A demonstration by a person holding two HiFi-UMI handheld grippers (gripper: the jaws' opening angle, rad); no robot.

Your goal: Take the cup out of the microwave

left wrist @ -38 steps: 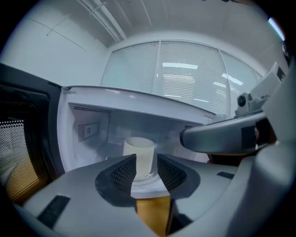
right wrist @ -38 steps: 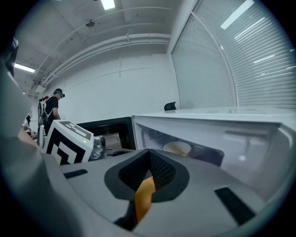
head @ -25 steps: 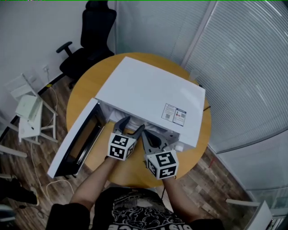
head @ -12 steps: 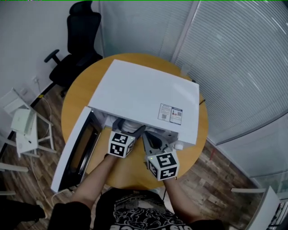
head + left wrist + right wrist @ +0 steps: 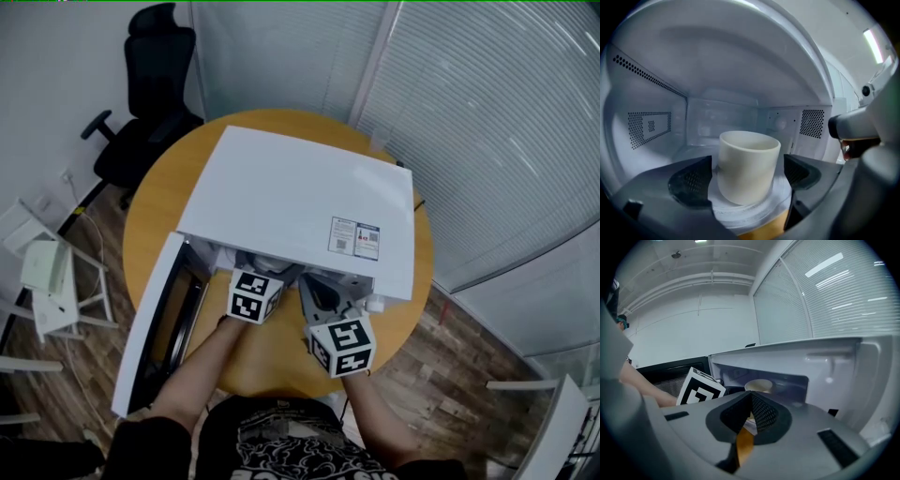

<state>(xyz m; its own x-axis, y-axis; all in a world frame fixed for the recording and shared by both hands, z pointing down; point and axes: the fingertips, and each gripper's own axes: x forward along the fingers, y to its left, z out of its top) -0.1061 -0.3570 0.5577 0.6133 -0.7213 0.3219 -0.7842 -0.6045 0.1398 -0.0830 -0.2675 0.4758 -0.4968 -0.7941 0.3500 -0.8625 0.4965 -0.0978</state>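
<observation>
While the cream-coloured cup (image 5: 749,159) stands upright on the glass turntable (image 5: 740,212) inside the open white microwave (image 5: 300,202), the left gripper (image 5: 747,172) has reached into the cavity. Its jaws have just been opening and now stand wide, with the cup between them. The left pad lies close by the cup's wall and the right pad shows a clear gap, so nothing is gripped yet. To do the grasp well, I would centre the cup between the pads first, shifting the gripper a little so both gaps match. Otherwise the nearer pad is likely to push the cup sideways across the smooth plate as the jaws come together. The pads look set around the lower half of the wall, and a hold nearer mid-height would probably resist tipping better. Closing should be slow and even, since the plain round wall may slip. The right gripper (image 5: 751,404) waits outside the cavity, over the wooden table (image 5: 272,361), with its jaws together and nothing in them. It should keep clear of the path out past the door (image 5: 155,328).
</observation>
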